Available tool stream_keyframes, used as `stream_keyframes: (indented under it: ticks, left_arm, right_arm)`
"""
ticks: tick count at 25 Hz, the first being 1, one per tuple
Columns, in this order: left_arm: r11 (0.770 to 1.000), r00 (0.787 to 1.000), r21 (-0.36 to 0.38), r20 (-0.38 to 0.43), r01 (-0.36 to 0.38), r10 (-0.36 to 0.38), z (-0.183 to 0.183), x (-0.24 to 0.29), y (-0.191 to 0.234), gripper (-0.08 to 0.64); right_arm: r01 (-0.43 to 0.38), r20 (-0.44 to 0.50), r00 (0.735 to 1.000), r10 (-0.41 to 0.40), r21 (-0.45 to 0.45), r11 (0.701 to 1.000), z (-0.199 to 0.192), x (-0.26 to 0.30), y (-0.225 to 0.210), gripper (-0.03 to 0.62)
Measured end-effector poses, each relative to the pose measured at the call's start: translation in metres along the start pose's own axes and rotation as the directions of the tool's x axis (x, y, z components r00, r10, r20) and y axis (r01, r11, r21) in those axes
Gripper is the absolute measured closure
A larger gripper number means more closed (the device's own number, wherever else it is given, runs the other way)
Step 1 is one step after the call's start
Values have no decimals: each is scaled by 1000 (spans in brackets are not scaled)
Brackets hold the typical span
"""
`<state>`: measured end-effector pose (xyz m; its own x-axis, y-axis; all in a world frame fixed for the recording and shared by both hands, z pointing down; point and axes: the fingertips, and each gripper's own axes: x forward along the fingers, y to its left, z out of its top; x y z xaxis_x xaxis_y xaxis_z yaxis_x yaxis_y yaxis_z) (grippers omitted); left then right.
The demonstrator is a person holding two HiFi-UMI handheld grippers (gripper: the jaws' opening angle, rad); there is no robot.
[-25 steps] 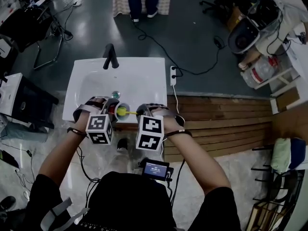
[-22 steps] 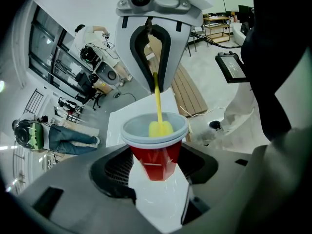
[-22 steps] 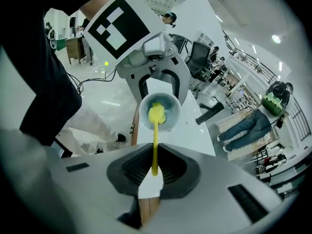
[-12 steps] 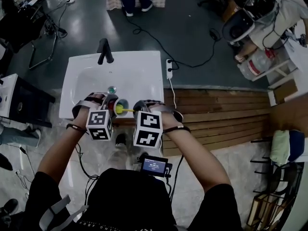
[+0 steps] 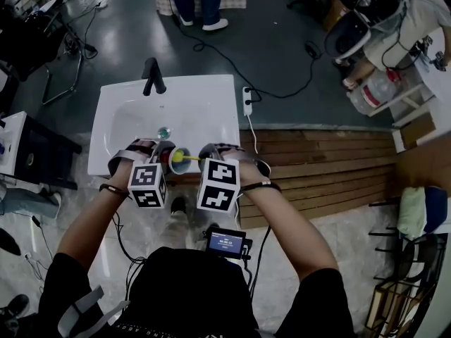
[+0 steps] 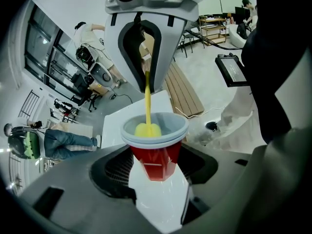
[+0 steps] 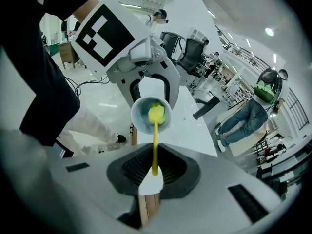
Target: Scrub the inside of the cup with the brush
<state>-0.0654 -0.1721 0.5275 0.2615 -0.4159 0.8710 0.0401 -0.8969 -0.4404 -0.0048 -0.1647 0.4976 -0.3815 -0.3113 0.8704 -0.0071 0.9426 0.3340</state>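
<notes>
Barely any change over the last second. The frame has slid a bit, so the sink [image 5: 204,108] sits higher in the head view, but both grippers stay at its front rim. Left gripper [image 6: 156,167] is still spread wide and clamped on the lower body of the red cup [image 6: 155,152]. Right gripper [image 7: 154,172] is nearly closed, pinching the handle of the yellow brush [image 7: 155,130]. The brush head is still down inside the cup, as before.

My read is that scrubbing is mid-stroke with short strokes. Neither grip has slipped and nothing needs resetting.

The cup is left of centre in the head view, between the two grippers. It's tipped so its mouth faces the right gripper.

Edges and room:
- Sink front rim is directly under the cup, and the drain [image 5: 164,132] is just above the left gripper.
- Faucet [image 5: 152,76] is at the sink's far edge, well apart.
- Basin is open above and to the right, so there's room to push forward.
- Power strip [image 5: 247,101] hangs at the sink's right edge, near but clear. Wooden slats [image 5: 331,174] lie further right.
- The body is close behind, so there's little room to pull back.
</notes>
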Motion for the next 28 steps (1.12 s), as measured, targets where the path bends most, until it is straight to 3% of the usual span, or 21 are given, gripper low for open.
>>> stream_keyframes:
  ticks: [14,28]
  left_arm:
    - [1000,1000,-4,-19,-13,13,-8,1,7,284]
    - [1000,1000,4,-15,-2,2,0,3,5,284]
  right_arm:
    - [-58,14,998,57,14,998,0,3,15,552]
    - [-10,27,1000,9,40,999,1,-6,-2,552]
